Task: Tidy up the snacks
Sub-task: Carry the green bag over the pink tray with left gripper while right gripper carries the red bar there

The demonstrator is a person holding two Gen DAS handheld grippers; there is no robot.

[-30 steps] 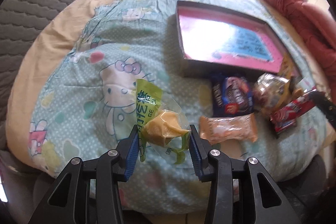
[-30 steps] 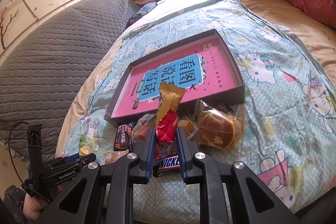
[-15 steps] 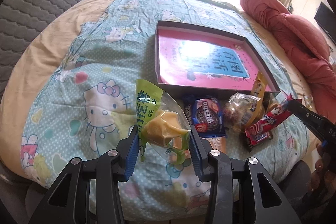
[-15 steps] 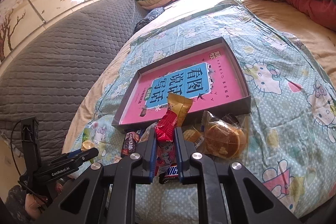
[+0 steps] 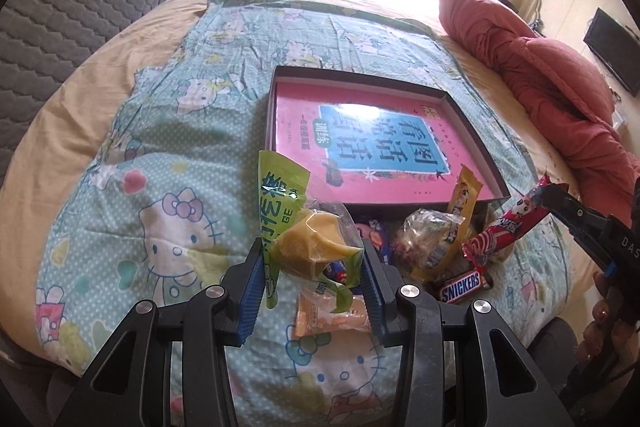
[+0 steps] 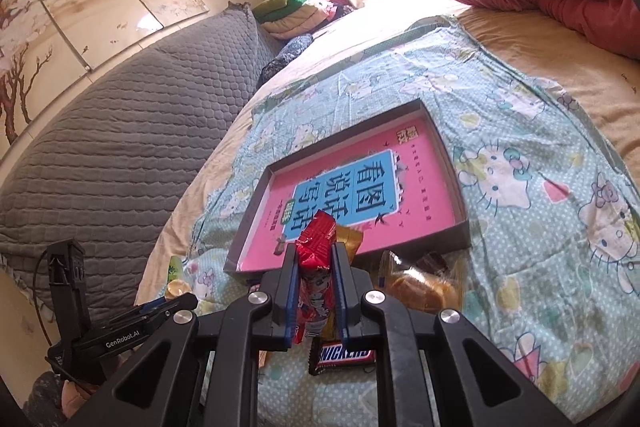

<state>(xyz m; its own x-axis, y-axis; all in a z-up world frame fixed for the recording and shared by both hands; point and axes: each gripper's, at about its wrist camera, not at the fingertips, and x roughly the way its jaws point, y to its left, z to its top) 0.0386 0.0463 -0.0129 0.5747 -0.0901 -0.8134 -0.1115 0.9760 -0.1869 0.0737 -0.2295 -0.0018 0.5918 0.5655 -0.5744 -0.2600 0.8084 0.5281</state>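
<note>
My left gripper is shut on a green-wrapped yellow cake snack and holds it above the bed, short of the box. My right gripper is shut on a red snack bar, which also shows in the left wrist view, lifted above the snack pile. The shallow dark box with a pink book inside lies ahead; it also shows in the right wrist view. On the bed lie a Snickers bar, an orange packet, a clear-wrapped bun and a yellow packet.
The Hello Kitty sheet covers the bed. A red quilt is bunched at the right. A grey padded headboard rises on the left. Folded clothes lie at the far end.
Both grippers have risen with their snacks and tilted toward the box. The red bar is lifted clear of the Snickers bar below it.
</note>
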